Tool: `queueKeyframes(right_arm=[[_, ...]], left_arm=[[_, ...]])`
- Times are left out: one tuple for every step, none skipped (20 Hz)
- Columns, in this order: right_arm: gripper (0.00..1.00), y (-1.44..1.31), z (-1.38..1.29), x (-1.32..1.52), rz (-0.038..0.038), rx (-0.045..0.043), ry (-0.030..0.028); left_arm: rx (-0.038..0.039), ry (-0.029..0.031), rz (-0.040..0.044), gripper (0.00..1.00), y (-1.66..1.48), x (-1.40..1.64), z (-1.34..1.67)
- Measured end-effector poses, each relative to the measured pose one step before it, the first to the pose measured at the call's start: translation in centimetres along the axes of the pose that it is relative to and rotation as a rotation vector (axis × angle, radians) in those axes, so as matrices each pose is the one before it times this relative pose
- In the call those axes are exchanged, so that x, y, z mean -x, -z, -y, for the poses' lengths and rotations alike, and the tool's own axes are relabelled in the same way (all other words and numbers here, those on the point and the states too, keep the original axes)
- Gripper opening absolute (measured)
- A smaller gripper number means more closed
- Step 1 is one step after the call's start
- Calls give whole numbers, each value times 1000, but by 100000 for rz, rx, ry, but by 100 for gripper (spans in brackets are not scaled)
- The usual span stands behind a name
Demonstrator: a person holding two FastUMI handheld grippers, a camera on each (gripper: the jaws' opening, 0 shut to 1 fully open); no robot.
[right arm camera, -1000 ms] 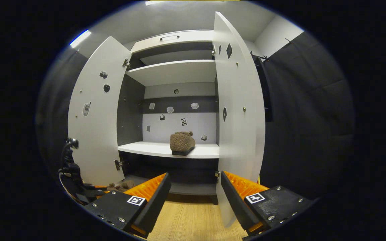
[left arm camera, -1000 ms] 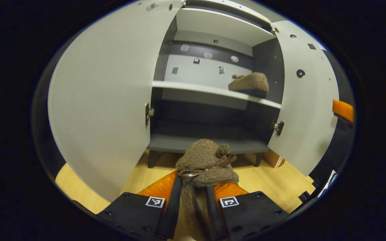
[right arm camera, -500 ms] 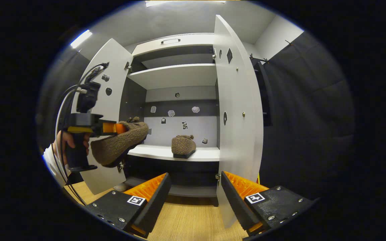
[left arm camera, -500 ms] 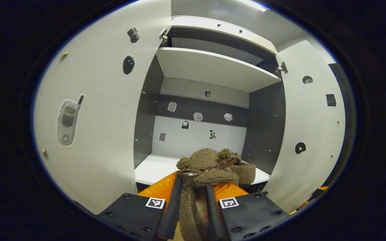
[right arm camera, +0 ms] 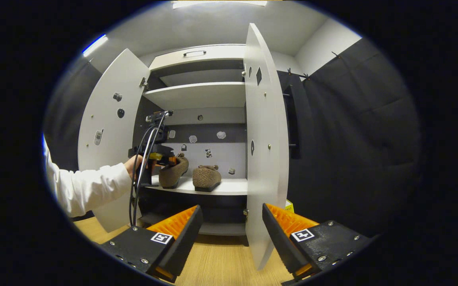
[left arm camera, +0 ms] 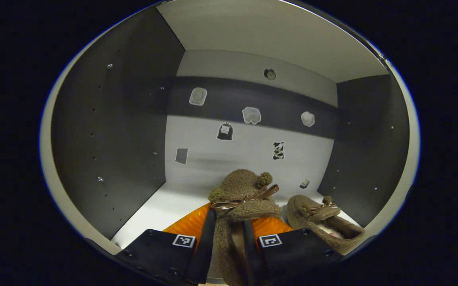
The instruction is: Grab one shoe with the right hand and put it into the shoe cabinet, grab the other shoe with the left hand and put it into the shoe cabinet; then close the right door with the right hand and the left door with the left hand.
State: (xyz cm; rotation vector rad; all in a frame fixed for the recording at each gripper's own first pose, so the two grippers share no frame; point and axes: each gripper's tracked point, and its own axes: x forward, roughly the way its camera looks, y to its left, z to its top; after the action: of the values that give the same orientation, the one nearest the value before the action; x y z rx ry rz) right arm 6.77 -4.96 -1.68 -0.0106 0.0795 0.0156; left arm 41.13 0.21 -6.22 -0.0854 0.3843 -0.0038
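The second shoe [left arm camera: 240, 198] is clamped by its heel in my left gripper [left arm camera: 229, 242], over the shelf [left arm camera: 161, 206] inside the shoe cabinet [right arm camera: 197, 51], just beside the first shoe [left arm camera: 320, 220] near the shelf's right end. I should lower it flat before releasing, clear of its mate. My right gripper [right arm camera: 229, 230] hangs spread and empty outside.

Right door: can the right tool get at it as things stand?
Probably yes. The right tool is open and empty, and the right door stands open just ahead of it, its edge between the fingers, with nothing between. The left tool works farther left on the shelf.
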Motion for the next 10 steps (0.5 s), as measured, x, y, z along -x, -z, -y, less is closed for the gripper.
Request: queueKeyframes(right_arm=[[93,96,304,106,-128,-210,807],[93,55,298,-2,-370,-457,764],[93,60,225,-10,-216,-642,293],[93,-85,89,-47,99,-603,159],[93,-174,186,-120,391,-475,178],[93,-126,40,-82,514,-358,-89],[93,-75,-76,-103,175,-437,-340],[93,81,-170,-36,13,-441,-644],[93,15,-114,39,255,-182,-529],[93,-65,-214,-58,207,120,-525]], left_arm=[[-1155,-781,-2294,43,667,-500,-200],[-1457,-810,-2471,43,691,-436,-166],[-1247,-2294,-2107,48,623,-262,-889],[596,269,8,55,-68,-83,-158],[525,674,307,60,-59,-62,42],[-501,247,-286,64,33,459,-303],[-796,-463,-138,69,101,369,-414],[999,15,-86,79,144,187,-294],[2074,1347,118,90,149,668,31],[1978,1708,-22,95,246,470,39]])
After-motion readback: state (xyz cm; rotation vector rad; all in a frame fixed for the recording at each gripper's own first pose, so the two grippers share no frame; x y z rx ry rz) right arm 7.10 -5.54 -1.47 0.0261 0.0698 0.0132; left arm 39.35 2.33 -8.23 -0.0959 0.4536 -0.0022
